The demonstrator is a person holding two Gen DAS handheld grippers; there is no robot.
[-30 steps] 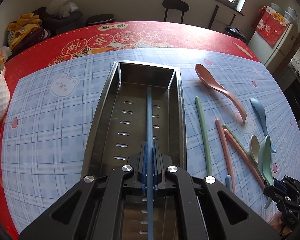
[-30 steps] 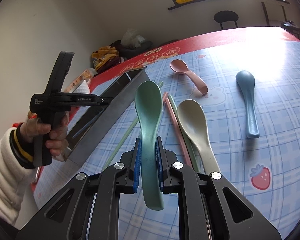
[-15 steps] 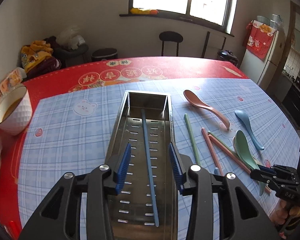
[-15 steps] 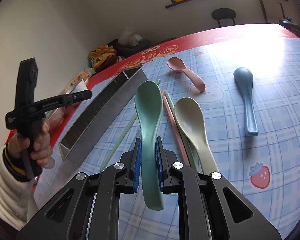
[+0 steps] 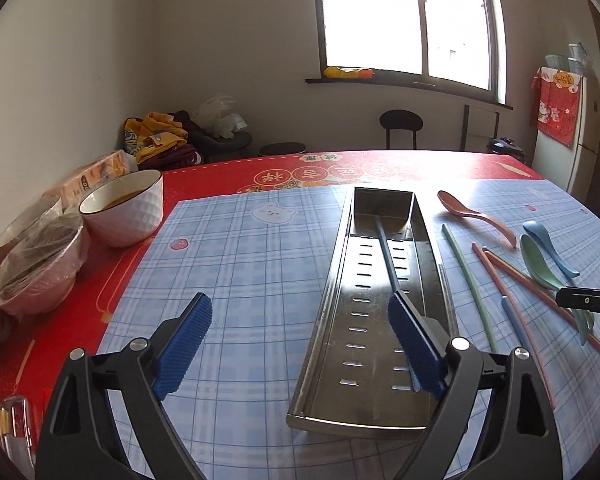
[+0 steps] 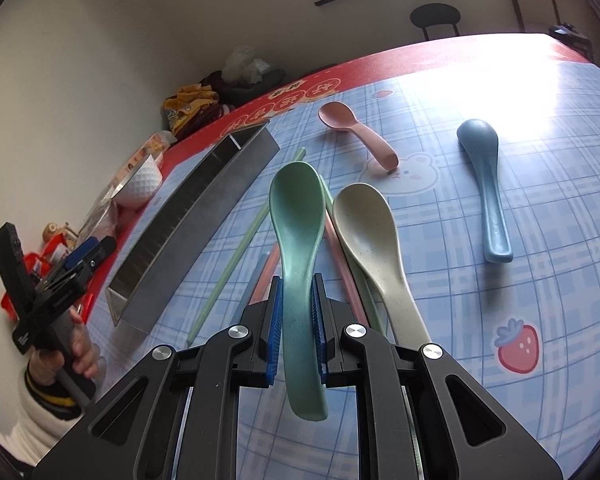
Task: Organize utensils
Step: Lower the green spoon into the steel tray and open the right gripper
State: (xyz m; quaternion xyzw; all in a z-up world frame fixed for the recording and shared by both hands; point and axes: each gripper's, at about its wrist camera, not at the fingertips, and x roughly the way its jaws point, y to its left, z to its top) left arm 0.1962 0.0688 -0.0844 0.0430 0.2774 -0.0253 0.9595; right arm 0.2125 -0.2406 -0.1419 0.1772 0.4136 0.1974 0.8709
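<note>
Metal tray on the checked mat holds one blue chopstick. Left gripper spread wide, empty, above the tray's near end. Right gripper pinches green spoon by its handle.

green spoon, blue chopstick, blue-plaid mat
</note>
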